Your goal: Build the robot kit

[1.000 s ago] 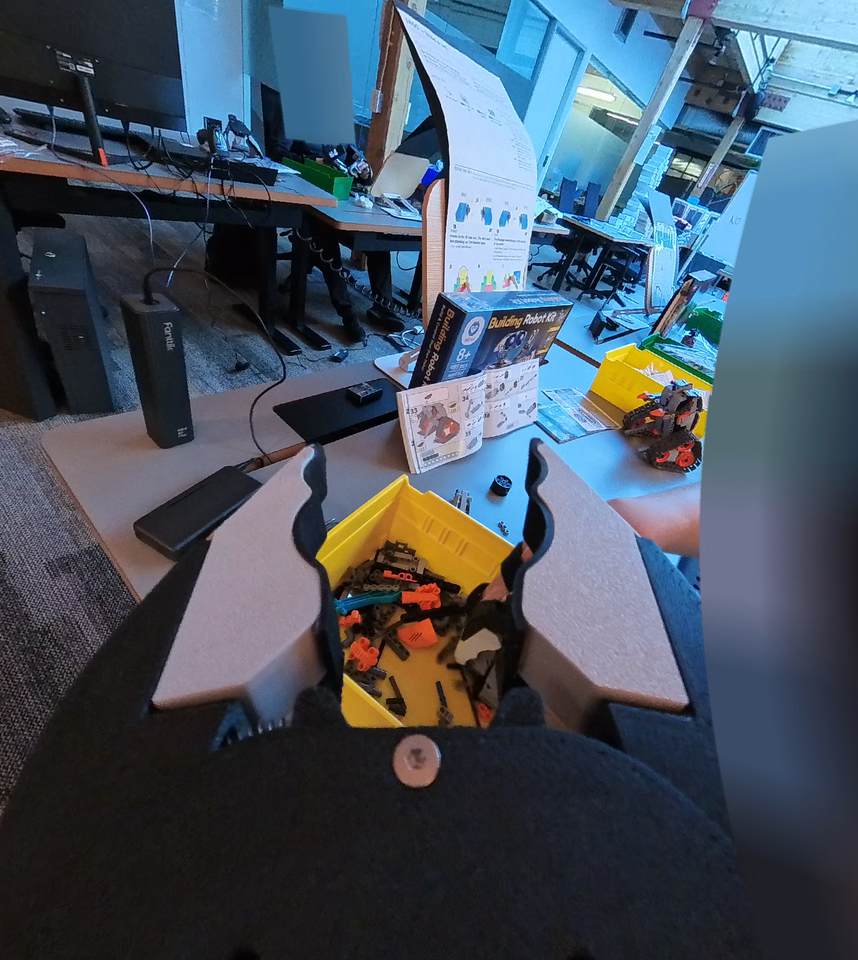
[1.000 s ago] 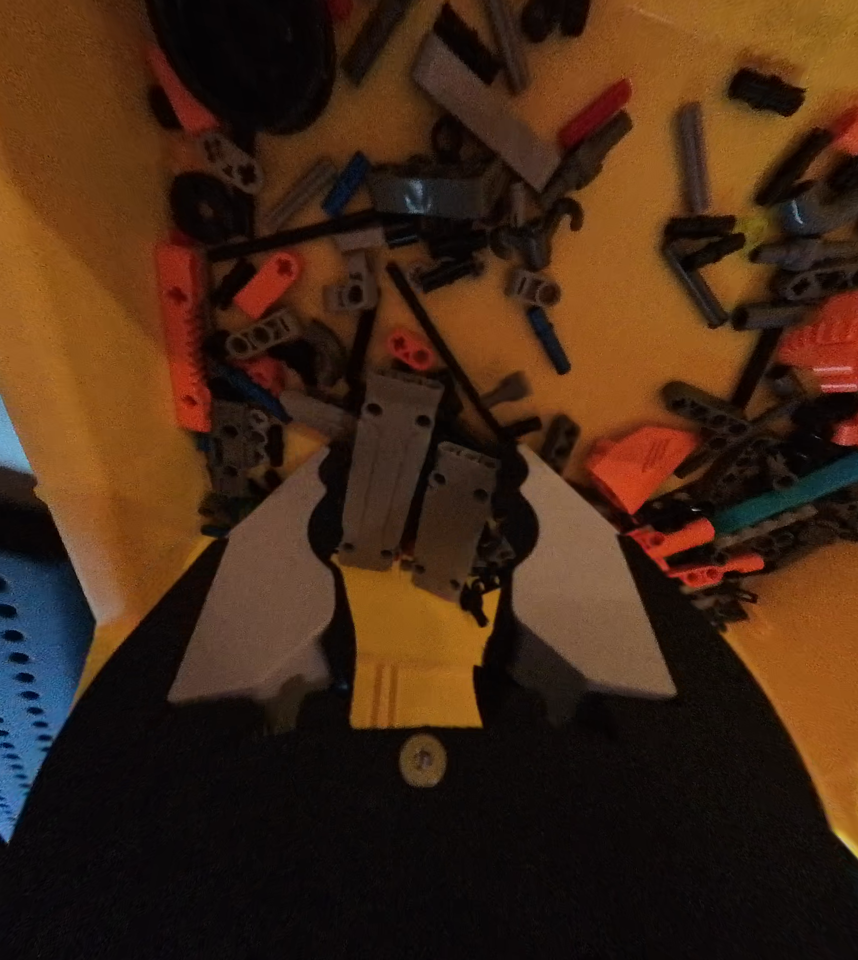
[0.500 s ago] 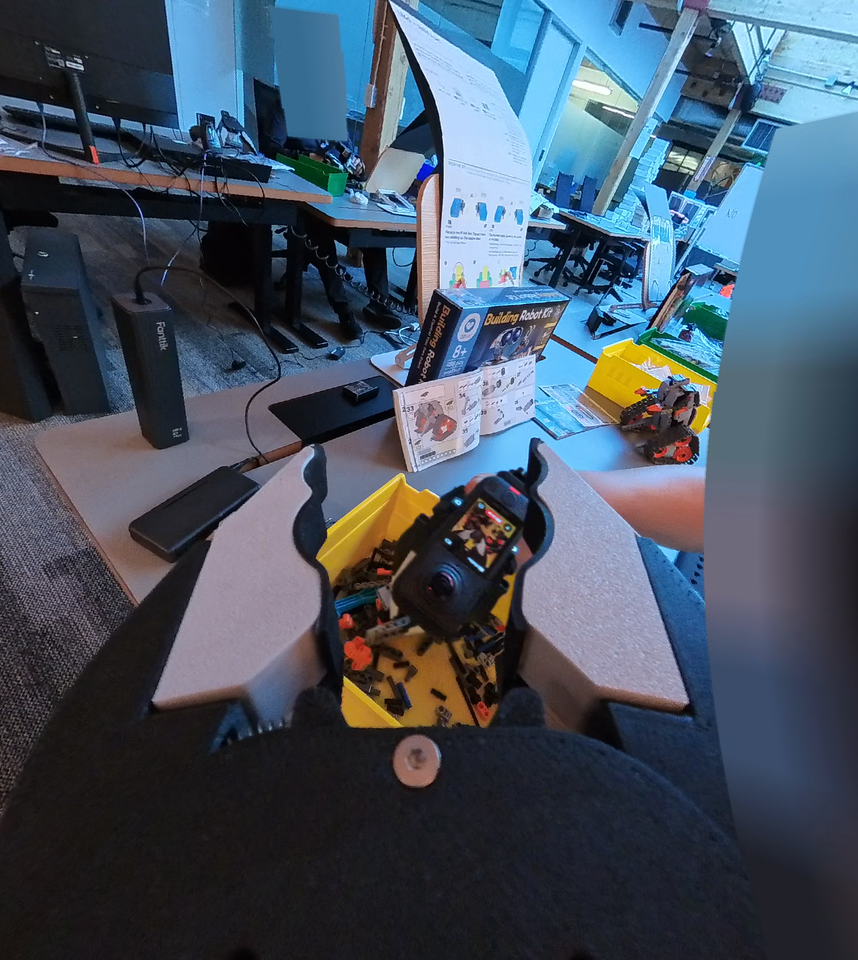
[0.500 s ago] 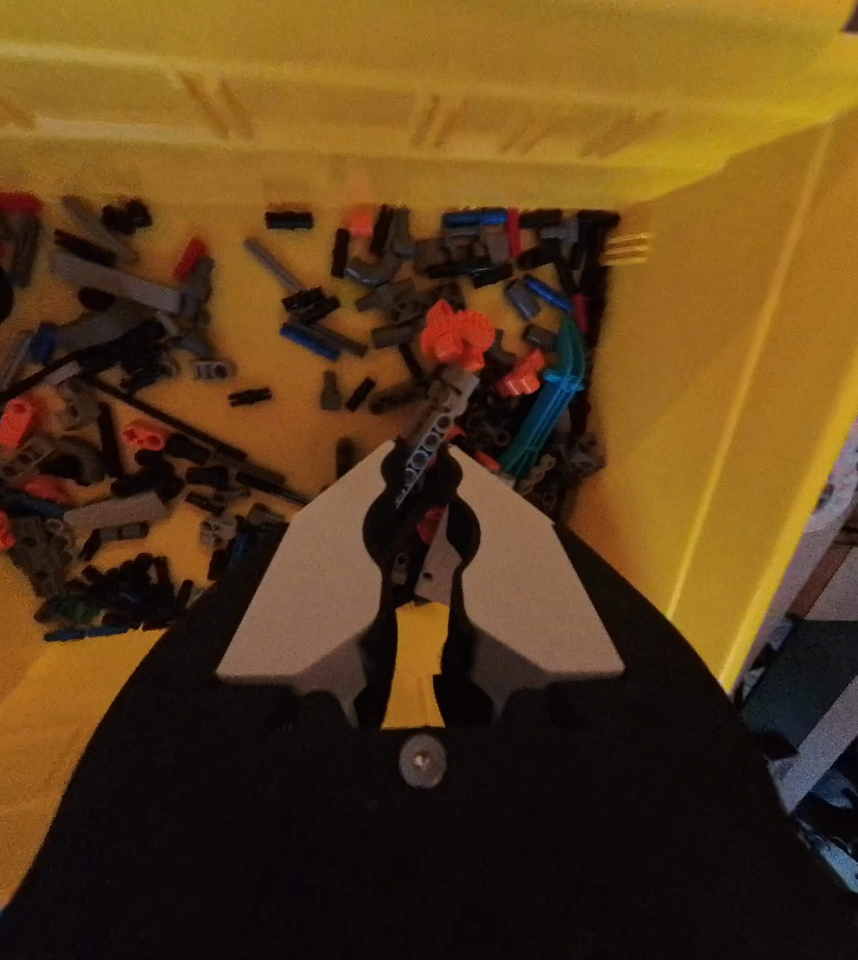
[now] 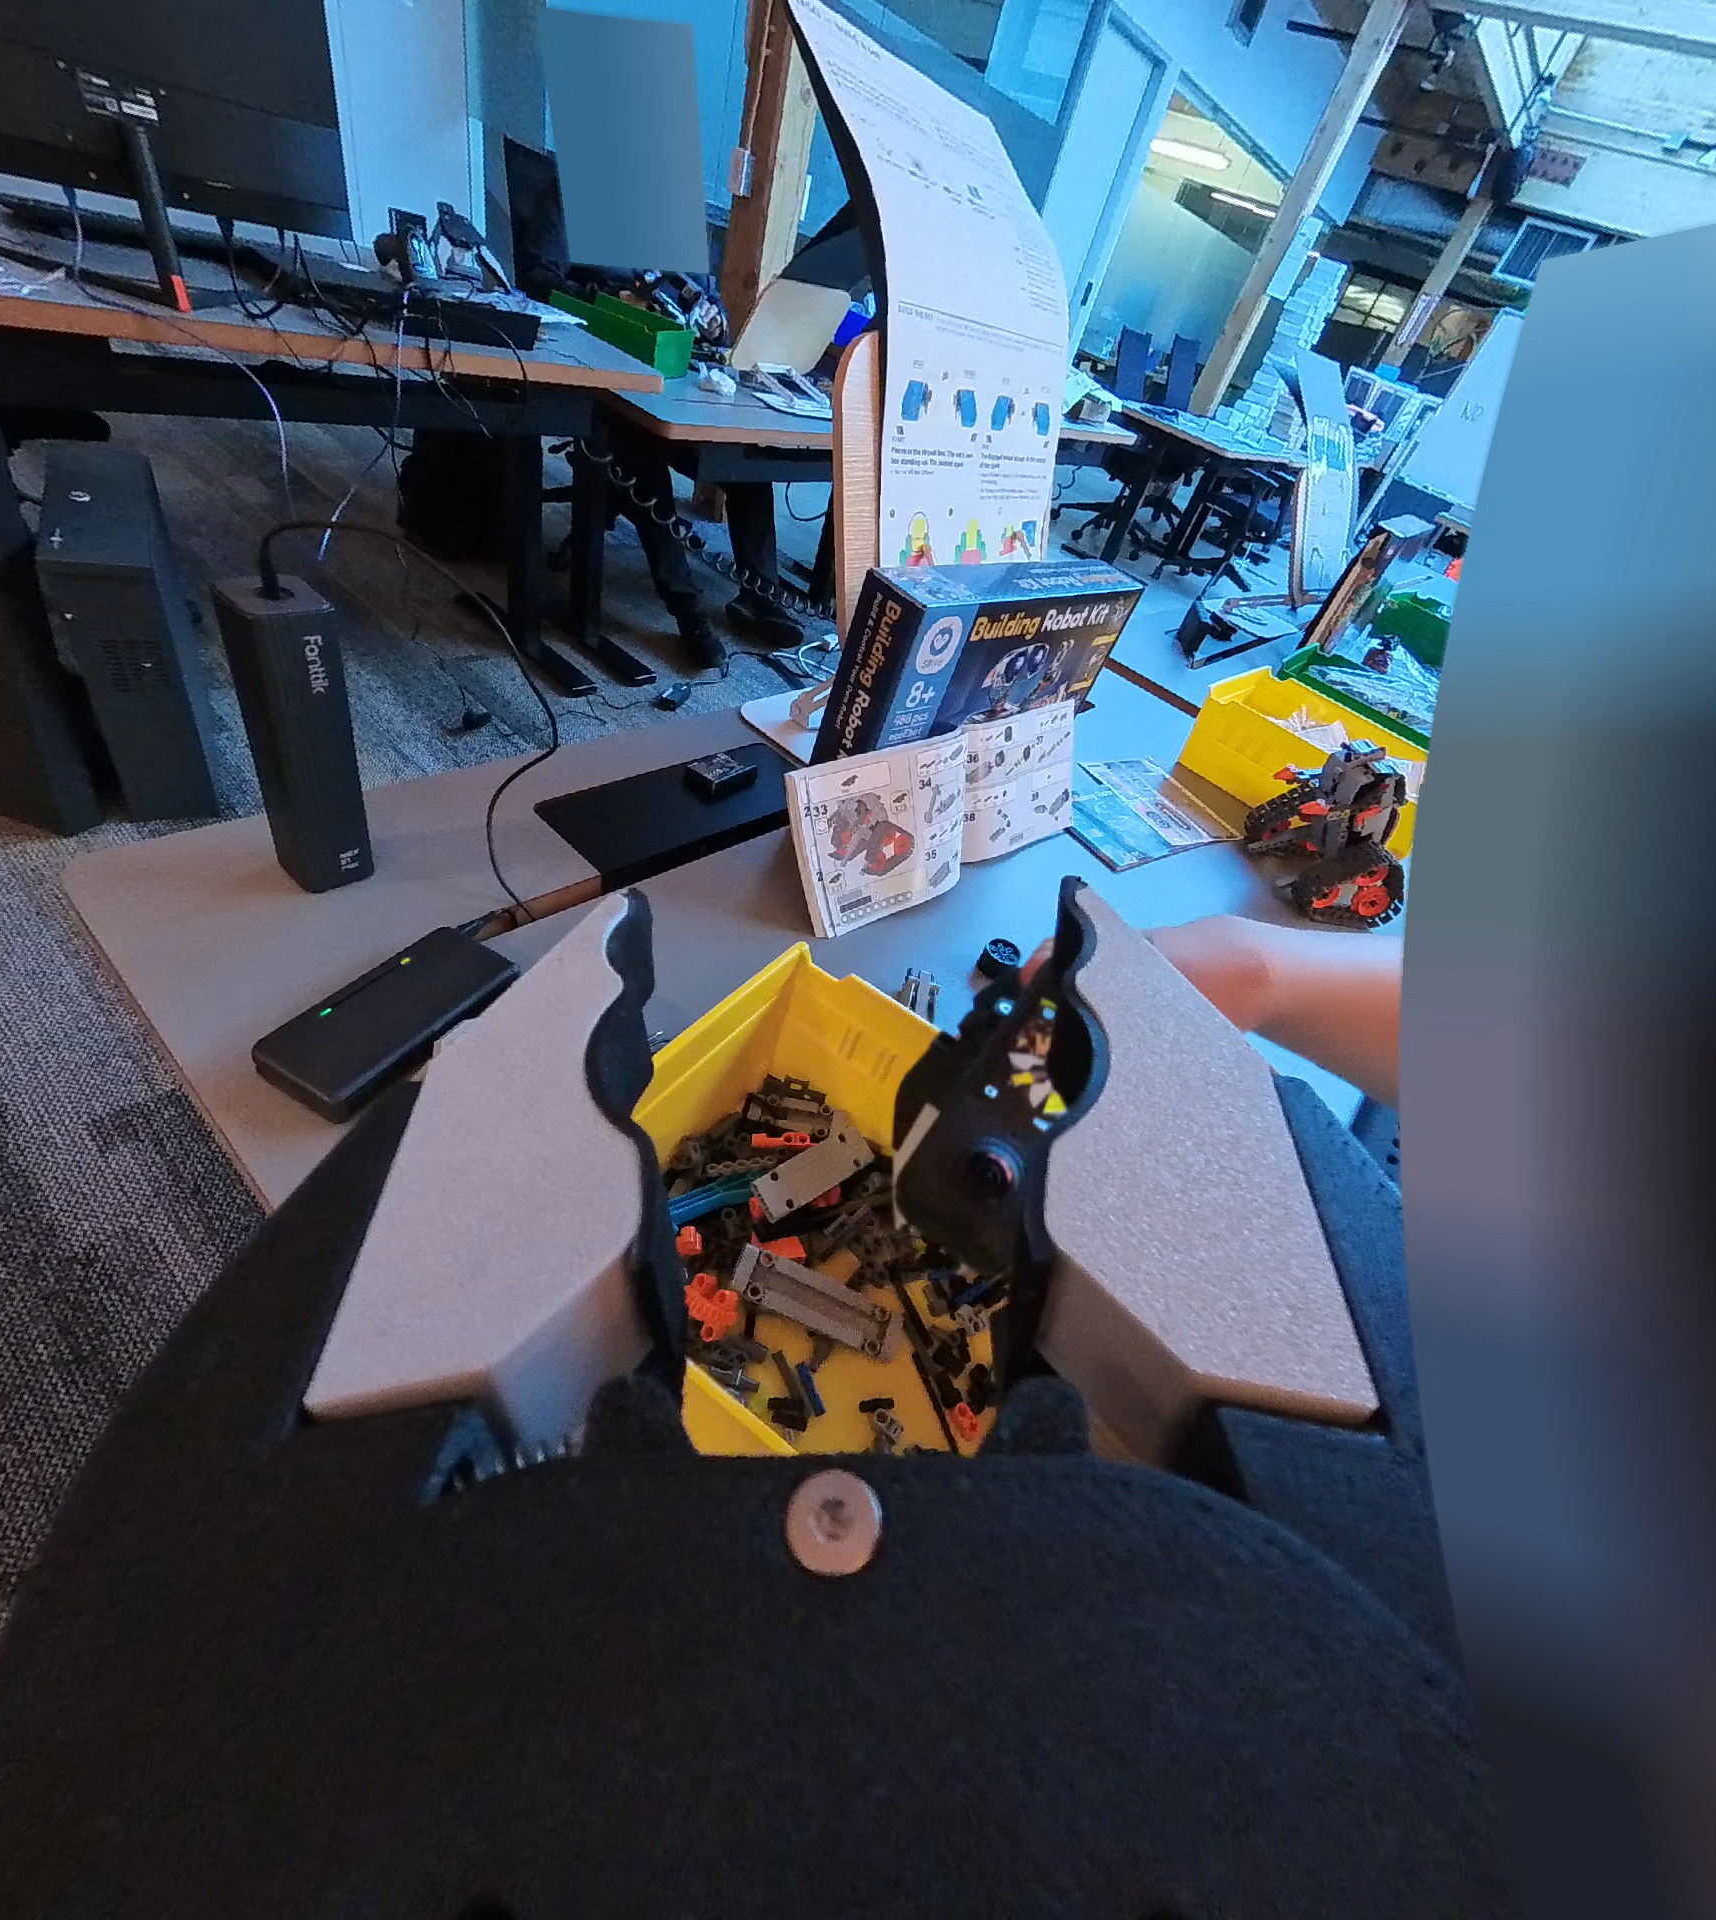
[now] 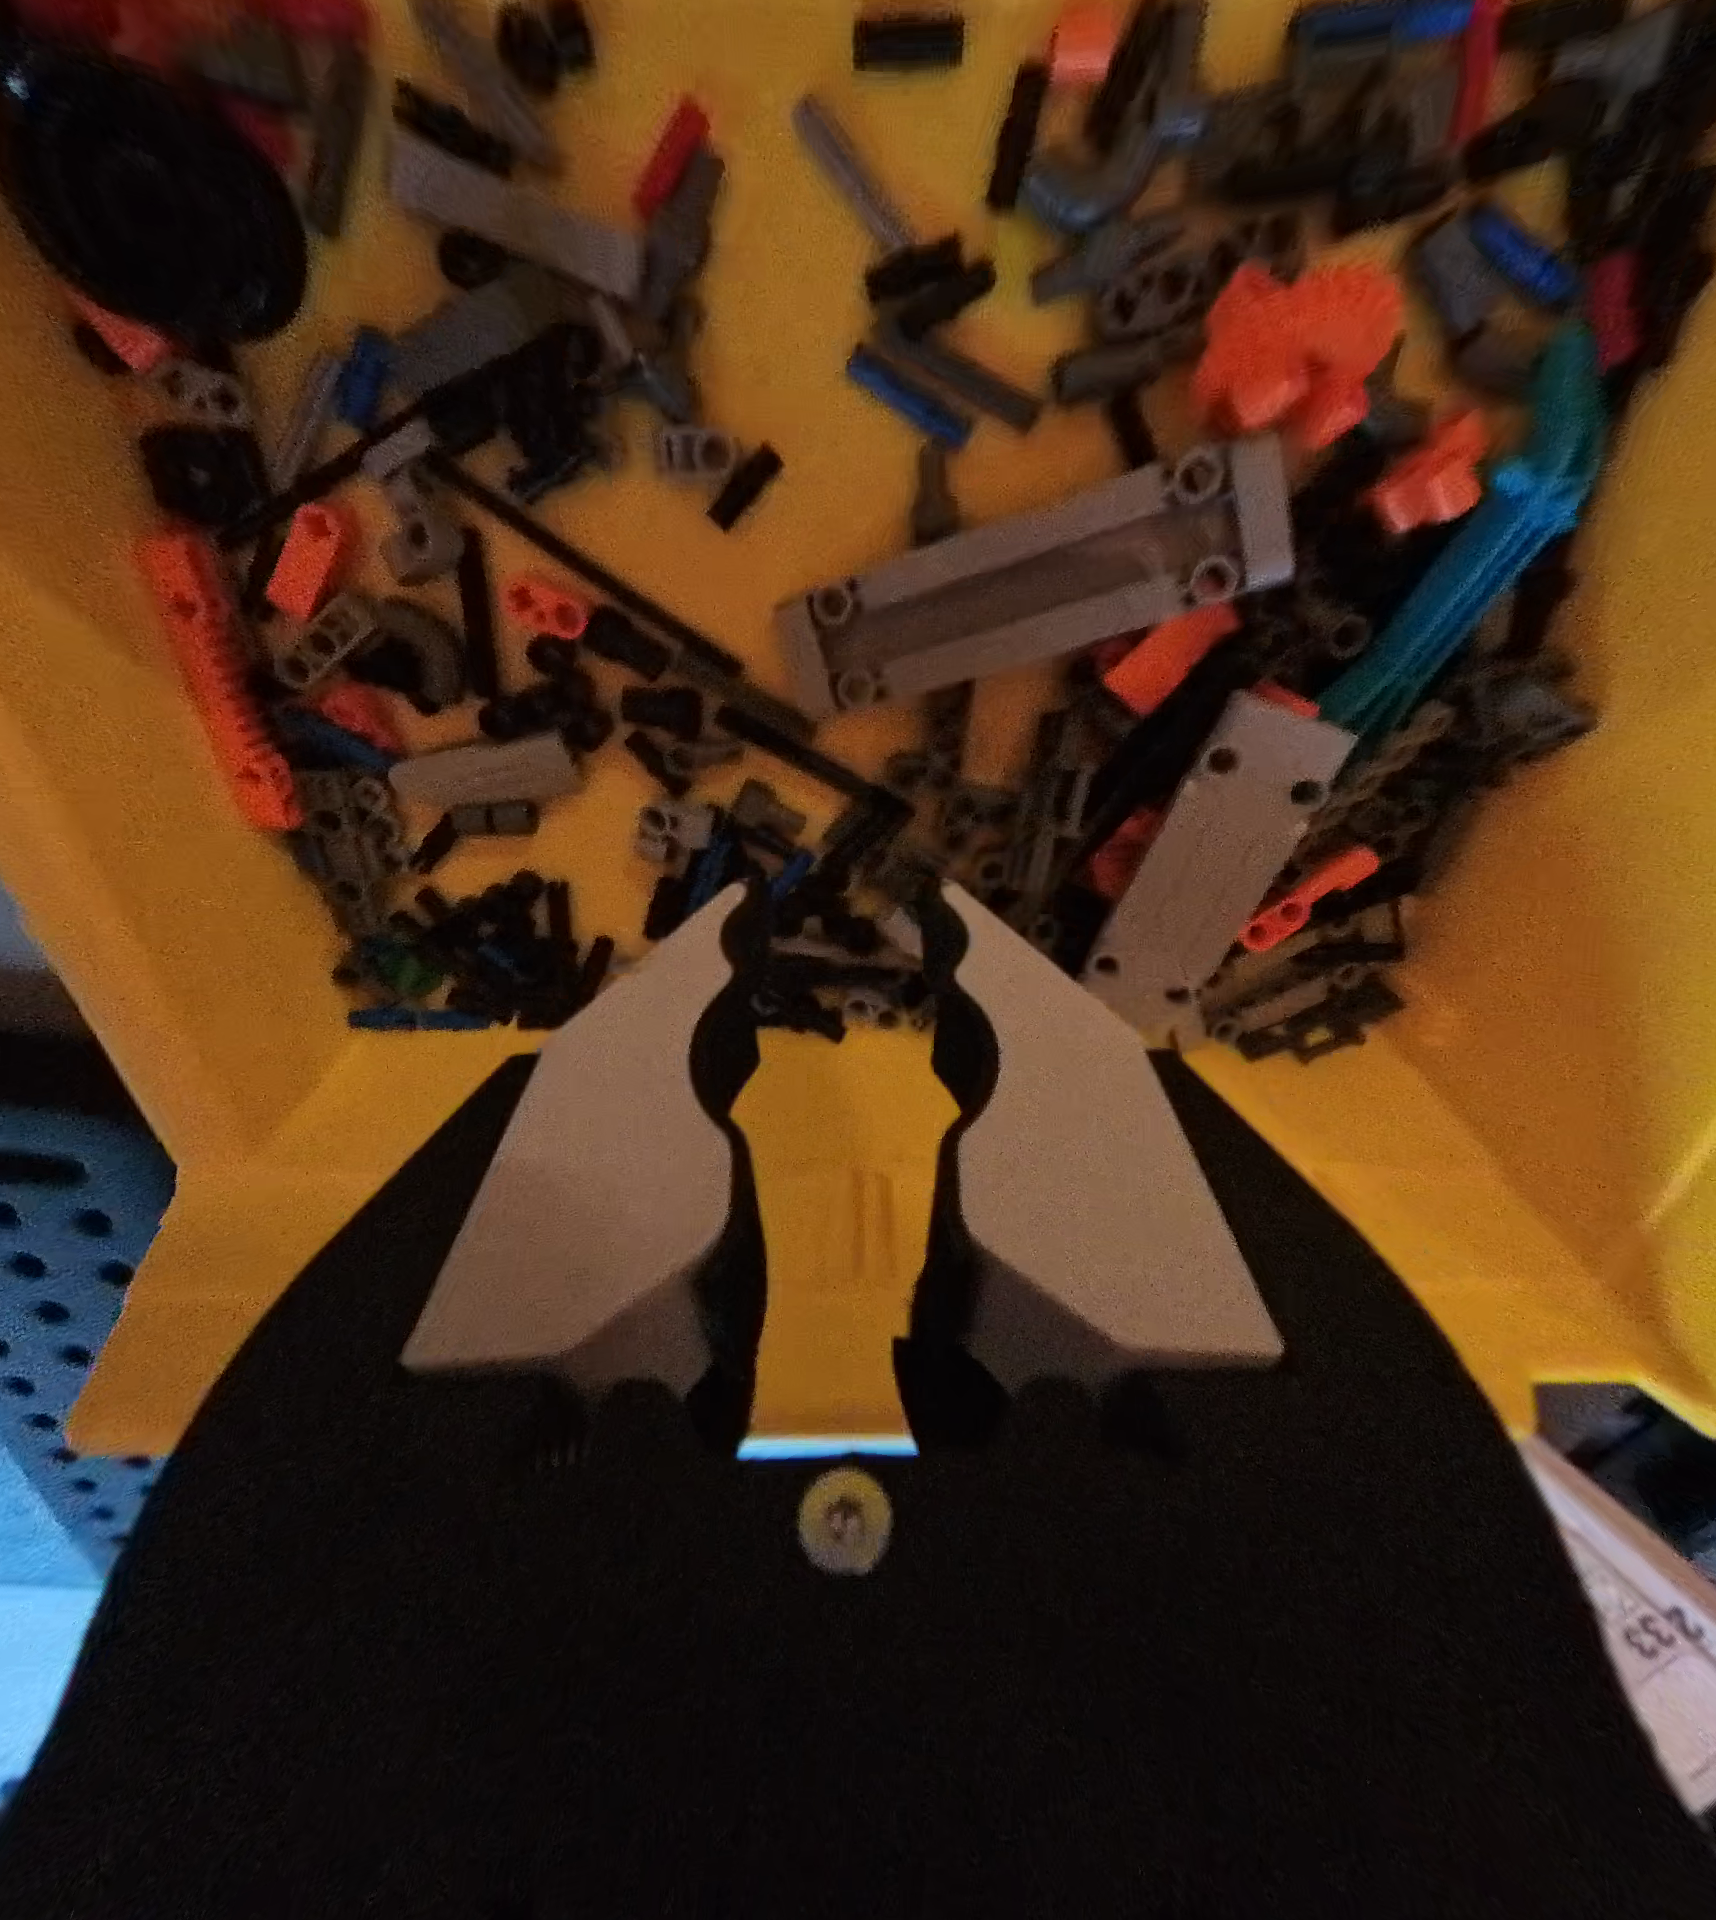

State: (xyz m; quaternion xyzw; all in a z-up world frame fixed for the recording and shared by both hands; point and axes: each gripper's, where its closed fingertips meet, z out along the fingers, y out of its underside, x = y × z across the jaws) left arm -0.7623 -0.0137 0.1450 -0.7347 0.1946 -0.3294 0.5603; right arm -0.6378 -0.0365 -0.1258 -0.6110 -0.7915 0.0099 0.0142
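A yellow bin [image 5: 781,1029] of loose building-kit parts sits on the grey table, right under my left gripper [image 5: 849,925]. My left gripper is open and empty above it. My right gripper [image 6: 841,904] is open and reaches down into the same bin [image 6: 1612,935], its tips among small black pins. It also shows in the left wrist view [image 5: 989,1122] as a black body with a camera. Two grey panels [image 6: 1030,592] [image 6: 1207,852] lie just beyond the tips to the right. An orange gear [image 6: 1290,343], teal strips [image 6: 1519,540] and a black tyre [image 6: 147,208] lie deeper in.
An open instruction booklet [image 5: 885,831] leans on a kit box [image 5: 979,655]. A tracked robot model [image 5: 1342,831] and a second yellow bin [image 5: 1280,727] stand at the right. A power bank [image 5: 381,1023], a black tower [image 5: 298,727] and a black pad [image 5: 667,805] are on the left. A person's arm [image 5: 1280,987] reaches in.
Half a second ago my right gripper was shut on a thin grey beam, raised in the bin. Now it is open and low among the parts. The left gripper has barely moved.
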